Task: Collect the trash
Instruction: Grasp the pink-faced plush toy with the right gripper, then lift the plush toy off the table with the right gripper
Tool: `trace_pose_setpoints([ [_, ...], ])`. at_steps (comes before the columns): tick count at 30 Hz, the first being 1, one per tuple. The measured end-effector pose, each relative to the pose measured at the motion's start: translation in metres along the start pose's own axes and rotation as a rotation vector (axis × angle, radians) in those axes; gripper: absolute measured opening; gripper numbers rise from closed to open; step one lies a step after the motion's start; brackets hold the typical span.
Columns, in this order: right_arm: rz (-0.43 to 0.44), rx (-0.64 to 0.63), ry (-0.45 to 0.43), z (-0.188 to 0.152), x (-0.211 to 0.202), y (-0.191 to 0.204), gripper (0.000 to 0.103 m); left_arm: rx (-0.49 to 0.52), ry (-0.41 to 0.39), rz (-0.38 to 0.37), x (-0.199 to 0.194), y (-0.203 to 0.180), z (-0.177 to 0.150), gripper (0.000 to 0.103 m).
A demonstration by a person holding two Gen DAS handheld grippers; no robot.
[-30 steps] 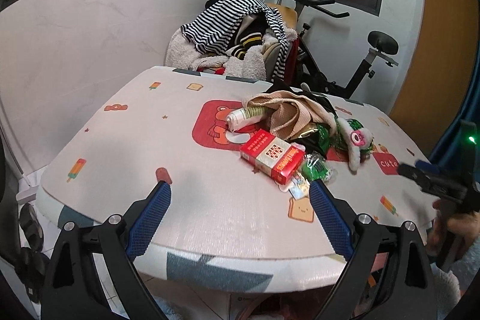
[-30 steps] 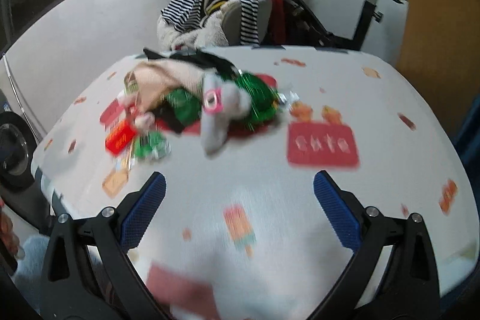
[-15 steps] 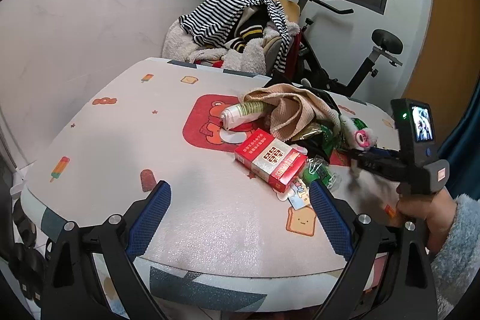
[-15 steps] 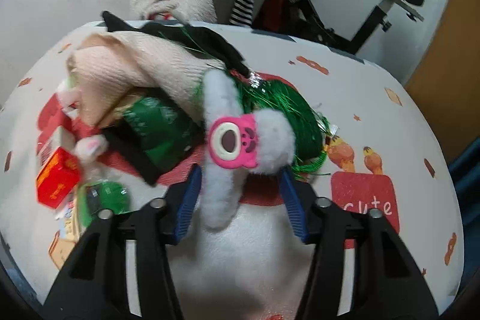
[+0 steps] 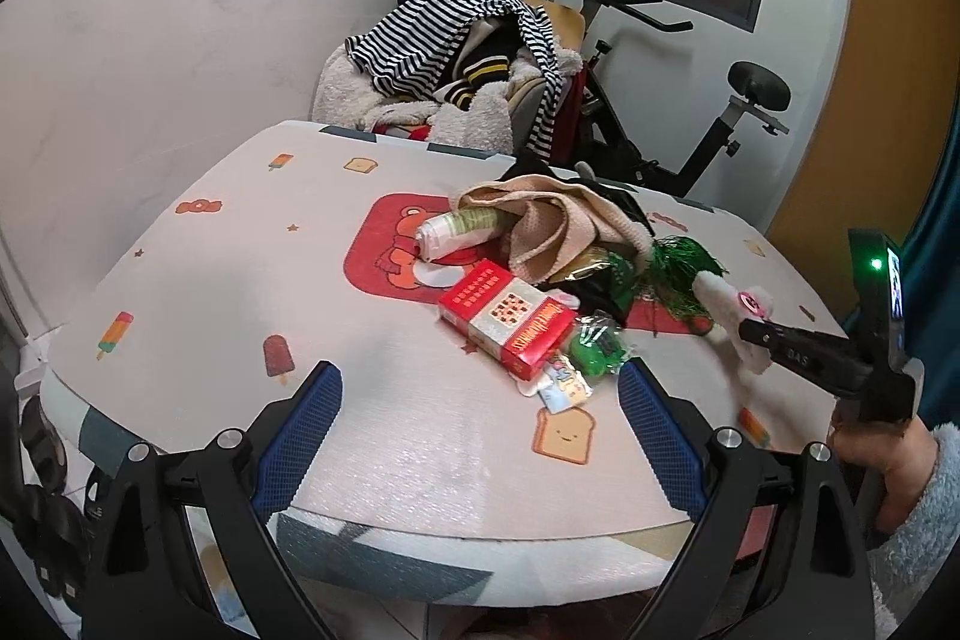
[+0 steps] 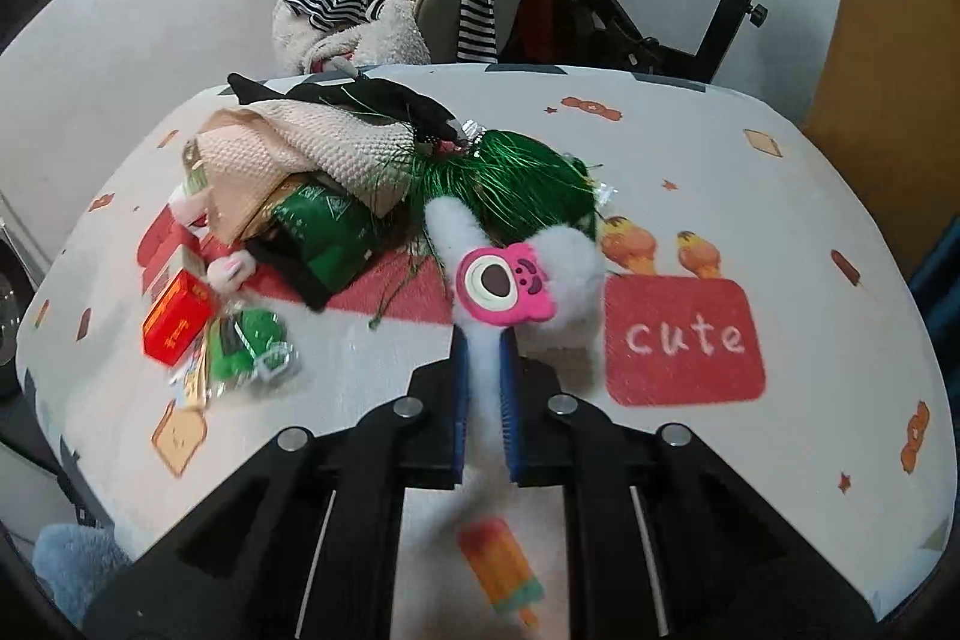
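Closing on a fluffy white toy [image 6: 480,370], the right gripper [image 6: 483,340] has its blue pads pressed against the toy's narrow lower strip, which runs straight back between the jaws toward the camera. Just ahead of the fingertips sits the toy's pink bear-face badge [image 6: 504,283], and beyond that a bunch of green tinsel [image 6: 510,184] lies against the toy's upper end. Ahead and to the left of this claw are a beige knitted cloth [image 6: 294,160], a dark green packet [image 6: 324,220] tucked under it, a red carton [image 6: 177,316] and a small green wrapped item [image 6: 246,337], all on the patterned tablecloth [image 6: 780,196]. To the claw's right is a red patch printed with "cute" [image 6: 684,340]. From the other wrist, the left gripper [image 5: 480,424] hangs wide apart with nothing between its blue fingers, over the table's near edge; the red carton [image 5: 504,322] lies just ahead of it, a pale can [image 5: 456,235] farther on, and the toy [image 5: 732,316] is ahead to its right, clamped at the tip of the other tool held by a hand [image 5: 888,466].
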State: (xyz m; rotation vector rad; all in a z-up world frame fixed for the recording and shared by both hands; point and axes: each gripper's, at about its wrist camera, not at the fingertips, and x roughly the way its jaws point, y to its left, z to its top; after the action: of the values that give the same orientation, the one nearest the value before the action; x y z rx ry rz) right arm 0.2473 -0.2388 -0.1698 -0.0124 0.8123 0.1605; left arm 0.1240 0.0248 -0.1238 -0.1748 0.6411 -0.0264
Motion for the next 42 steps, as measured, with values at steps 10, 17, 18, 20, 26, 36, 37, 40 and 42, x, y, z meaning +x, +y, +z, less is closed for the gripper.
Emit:
trace_pose_setpoints([
  [10, 0.032, 0.041, -0.022, -0.017, -0.022, -0.028, 0.013, -0.014, 0.016, -0.022, -0.001, -0.006, -0.002, 0.091],
  [17, 0.045, 0.019, -0.006, -0.008, -0.007, -0.012, 0.018, -0.033, 0.032, -0.03, 0.008, -0.002, -0.004, 0.091],
  [18, 0.047, 0.02, -0.017, -0.006, -0.006, -0.01, 0.018, -0.036, 0.033, -0.031, 0.009, -0.001, -0.004, 0.091],
  [20, 0.034, 0.022, -0.021, -0.003, -0.001, -0.006, 0.017, -0.038, 0.035, -0.035, 0.01, 0.001, -0.004, 0.091],
  [26, 0.054, 0.032, -0.014, -0.001, 0.0, -0.006, 0.014, -0.05, 0.047, -0.038, 0.013, 0.011, -0.003, 0.091],
  [36, 0.089, 0.052, -0.072, -0.011, -0.036, -0.021, 0.013, -0.093, 0.093, -0.063, 0.021, 0.008, -0.002, 0.091],
  [37, 0.091, 0.048, -0.077, -0.013, -0.039, -0.021, 0.014, -0.099, 0.101, -0.068, 0.022, 0.007, -0.001, 0.091],
  [40, 0.096, 0.028, -0.089, -0.018, -0.049, -0.022, 0.014, -0.12, 0.119, -0.079, 0.025, 0.004, -0.001, 0.091],
  [42, 0.097, 0.024, -0.094, -0.022, -0.053, -0.023, 0.014, -0.124, 0.129, -0.08, 0.026, 0.002, -0.001, 0.091],
])
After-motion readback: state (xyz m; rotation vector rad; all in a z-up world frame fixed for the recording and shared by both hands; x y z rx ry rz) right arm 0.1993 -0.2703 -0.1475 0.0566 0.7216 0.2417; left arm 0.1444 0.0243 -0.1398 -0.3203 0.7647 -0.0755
